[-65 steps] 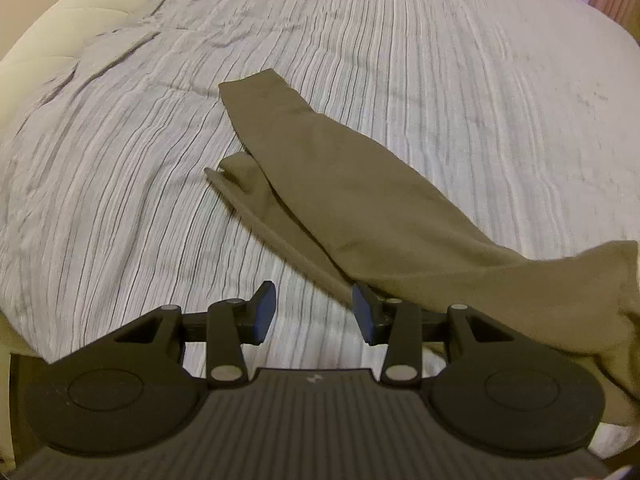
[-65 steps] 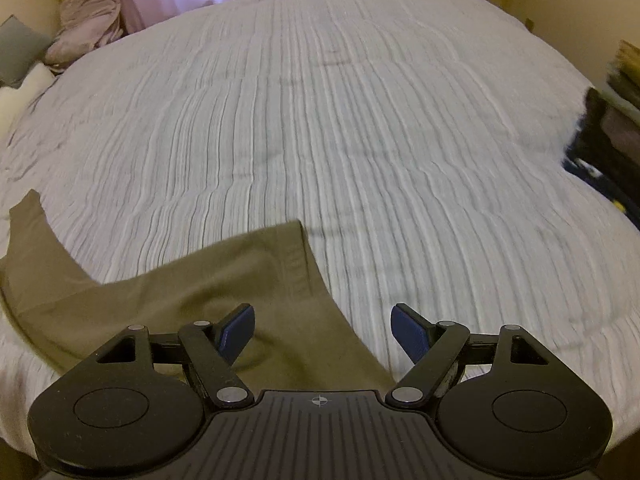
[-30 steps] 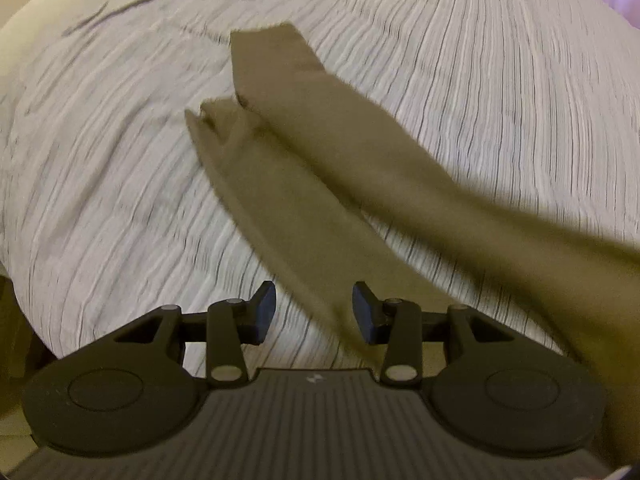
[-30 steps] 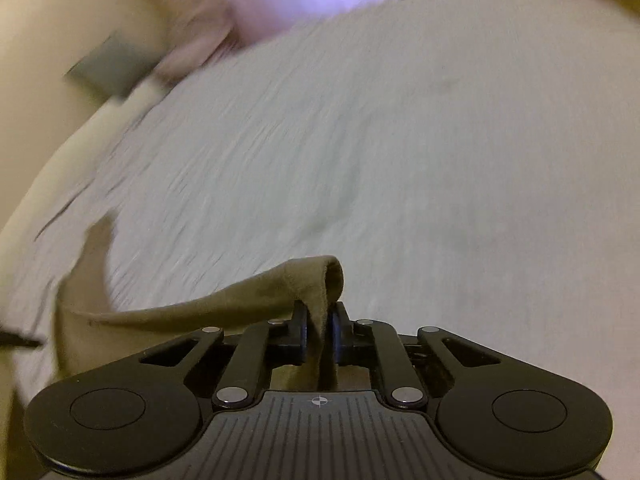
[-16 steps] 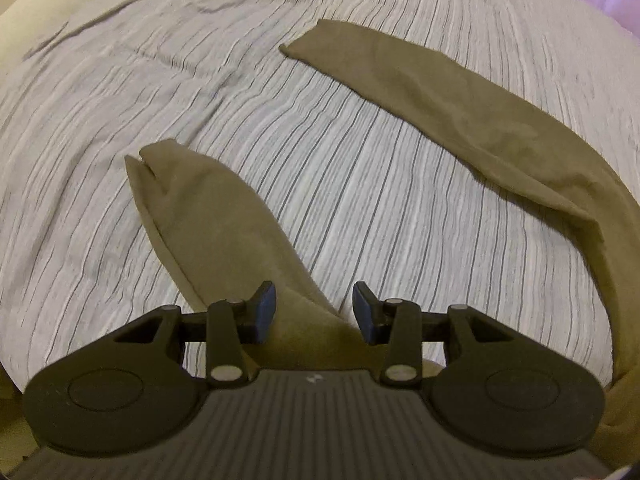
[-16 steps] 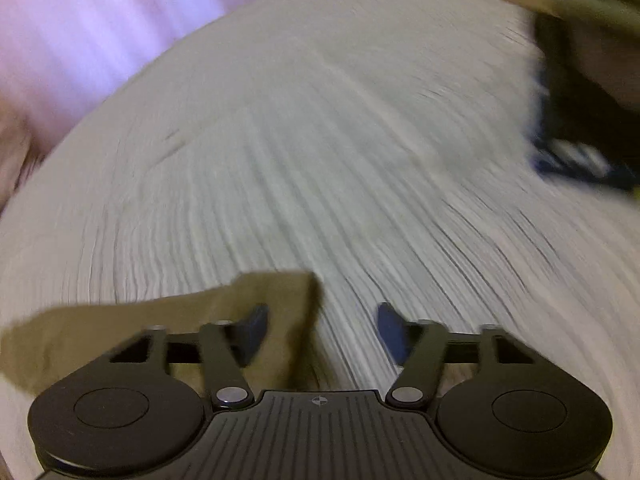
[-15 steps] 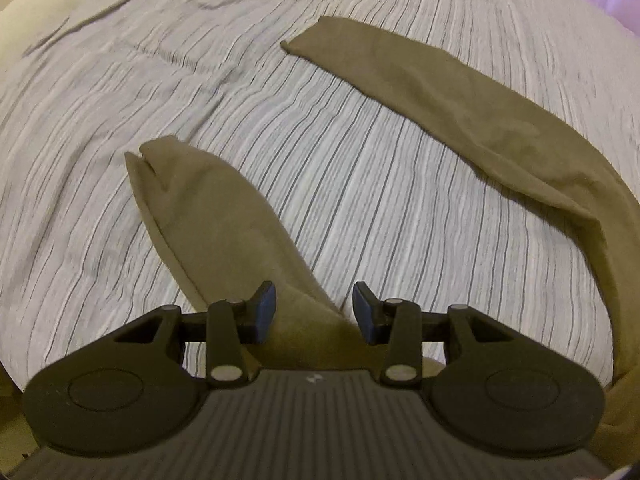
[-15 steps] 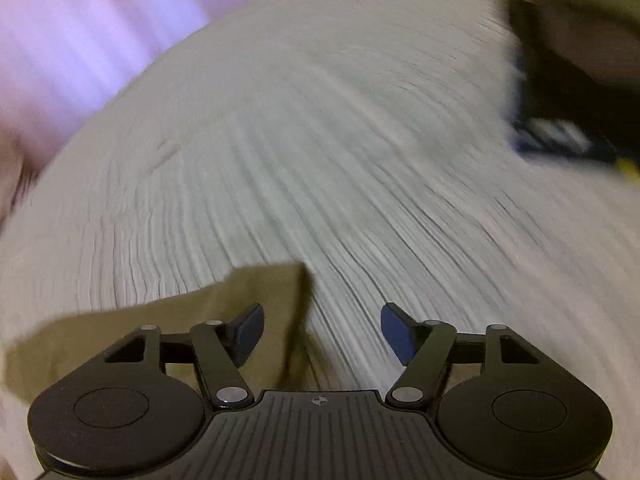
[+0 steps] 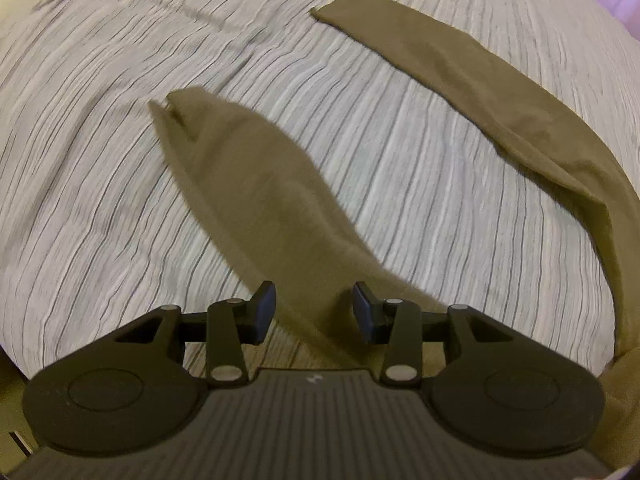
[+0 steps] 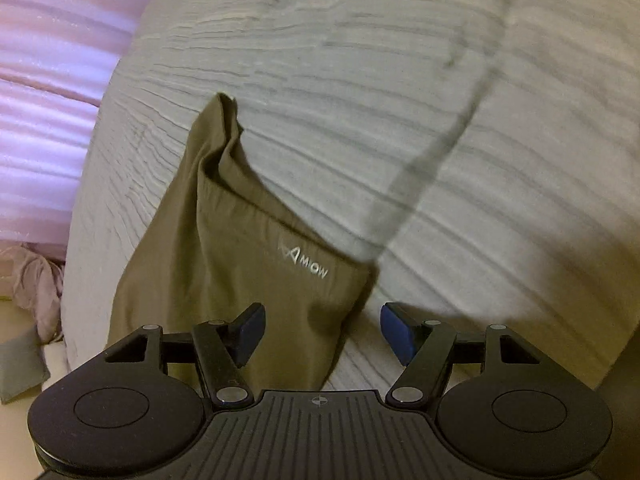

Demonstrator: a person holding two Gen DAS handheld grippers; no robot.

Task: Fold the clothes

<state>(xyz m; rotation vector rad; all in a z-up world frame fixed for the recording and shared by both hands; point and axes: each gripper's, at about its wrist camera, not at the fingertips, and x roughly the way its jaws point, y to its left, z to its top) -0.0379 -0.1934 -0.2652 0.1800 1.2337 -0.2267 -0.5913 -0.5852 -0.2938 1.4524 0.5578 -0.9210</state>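
Olive-brown trousers lie spread on the striped grey bedcover (image 9: 100, 200). In the left wrist view one leg (image 9: 248, 184) runs from my left gripper (image 9: 314, 312) up to a hem at the left, and the other leg (image 9: 500, 92) arcs across the upper right. My left gripper is open and empty just above the near leg. In the right wrist view the waist part of the trousers (image 10: 240, 264), with a white logo, lies bunched in front of my right gripper (image 10: 322, 336), which is open and empty over its edge.
The bedcover (image 10: 400, 100) fills most of both views. Pale pink curtains (image 10: 48, 100) hang at the left of the right wrist view, with a pinkish cloth (image 10: 36, 292) and a grey cushion (image 10: 16, 368) below them beside the bed.
The right gripper, shut on the trousers a second ago, has let go and opened, then swung to face the waist. The two legs now lie apart. The left gripper stays open.
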